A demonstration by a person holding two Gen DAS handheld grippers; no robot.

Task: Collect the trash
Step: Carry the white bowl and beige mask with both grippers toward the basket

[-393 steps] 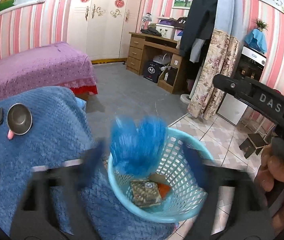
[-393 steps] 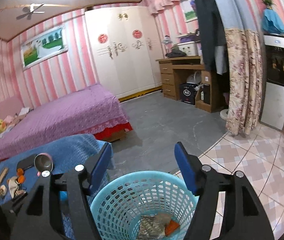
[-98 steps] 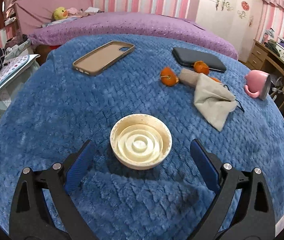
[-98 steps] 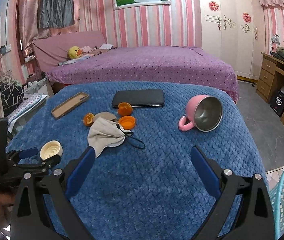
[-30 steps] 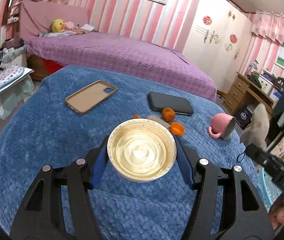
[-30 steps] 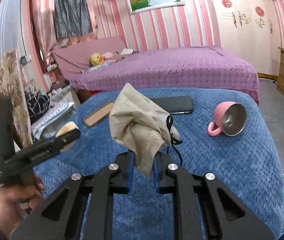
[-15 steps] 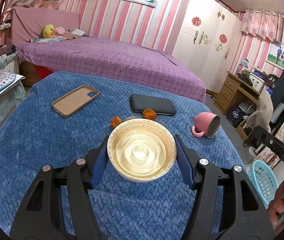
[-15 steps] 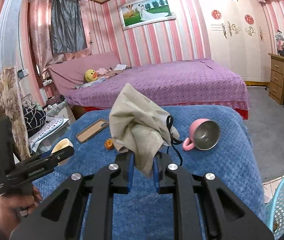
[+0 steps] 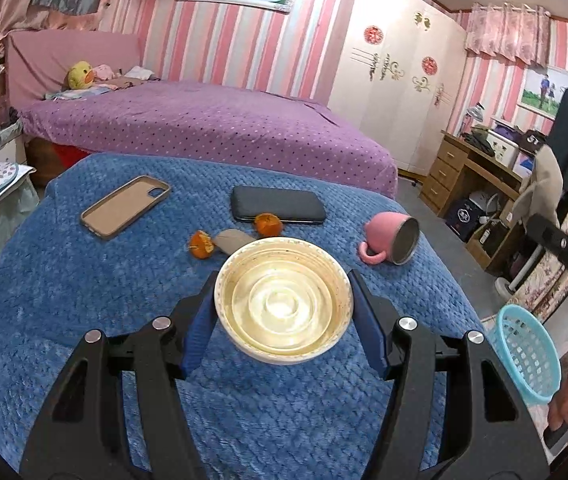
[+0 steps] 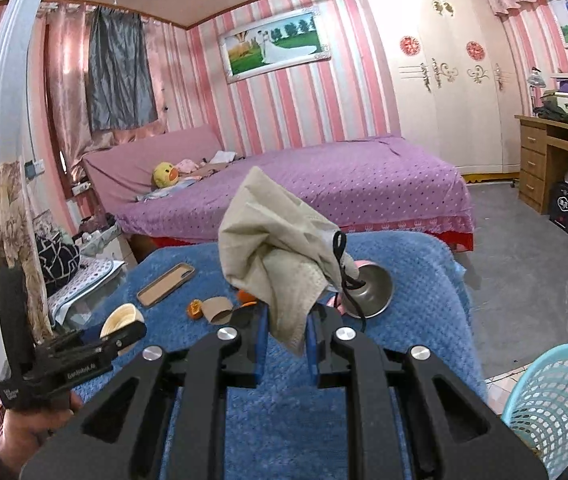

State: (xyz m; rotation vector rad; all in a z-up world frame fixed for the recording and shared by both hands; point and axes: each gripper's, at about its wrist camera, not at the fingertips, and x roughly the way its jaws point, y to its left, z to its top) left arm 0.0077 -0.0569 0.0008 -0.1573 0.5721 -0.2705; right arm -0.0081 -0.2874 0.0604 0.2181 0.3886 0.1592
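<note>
The left claw [image 9: 284, 320] is clenched on a shallow cream plastic lid [image 9: 284, 304], held clear above the blue quilted worktop [image 9: 63, 300]. The right claw [image 10: 284, 344] pinches a crumpled beige face mask [image 10: 279, 248] by its lower fold, its black ear loop dangling. The turquoise waste basket [image 10: 556, 404] stands on the floor at four o'clock in both views, off the worktop's edge.

The risks, as I judge them: the lid is gripped only across its rim and could pop out if tilted, and the loop could snag the overturned pink mug [image 9: 392, 238] at one o'clock. Orange peels [image 9: 201, 244], a cardboard tube [image 9: 235, 240], a phone [image 9: 277, 206] and a phone case [image 9: 125, 206] lie on the worktop; a purple bed [image 9: 203, 128] sits beyond, at twelve o'clock.
</note>
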